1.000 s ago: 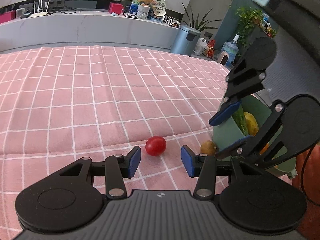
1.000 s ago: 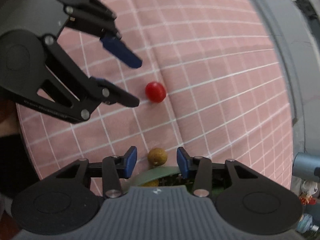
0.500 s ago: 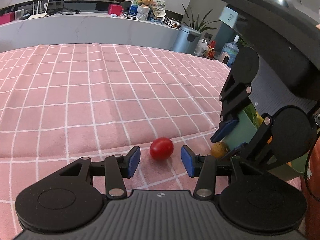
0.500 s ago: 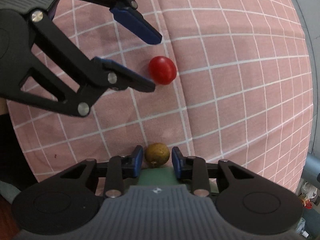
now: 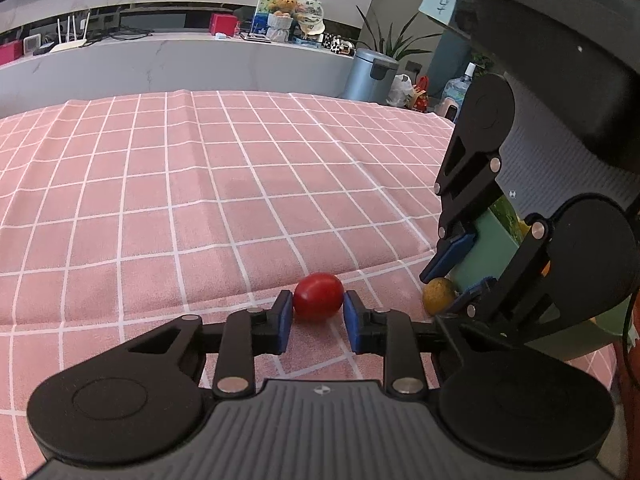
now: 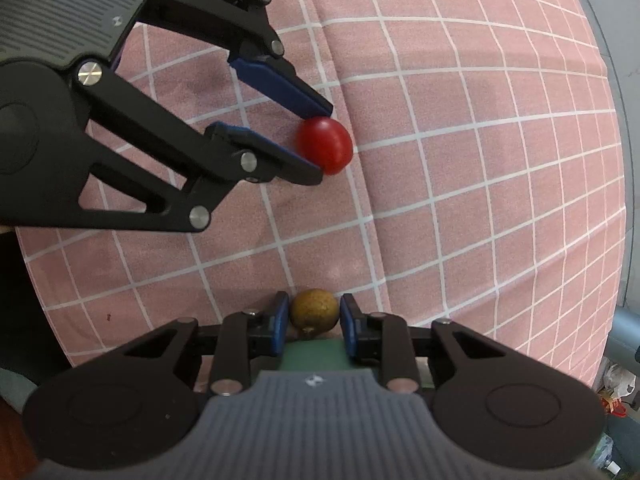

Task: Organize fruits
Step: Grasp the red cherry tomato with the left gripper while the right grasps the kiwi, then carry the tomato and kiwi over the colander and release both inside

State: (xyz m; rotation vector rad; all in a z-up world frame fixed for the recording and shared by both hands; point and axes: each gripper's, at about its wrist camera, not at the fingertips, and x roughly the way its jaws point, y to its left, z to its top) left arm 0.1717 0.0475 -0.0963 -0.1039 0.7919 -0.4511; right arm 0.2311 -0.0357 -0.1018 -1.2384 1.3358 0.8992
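The left gripper holds the red tomato between its jaws on the pink checked cloth. The right gripper clamps the brown fruit, just beside the green basket at the desk's near edge.

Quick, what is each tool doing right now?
Left tool: closed on the red tomato.
Right tool: closed on the small brown fruit.
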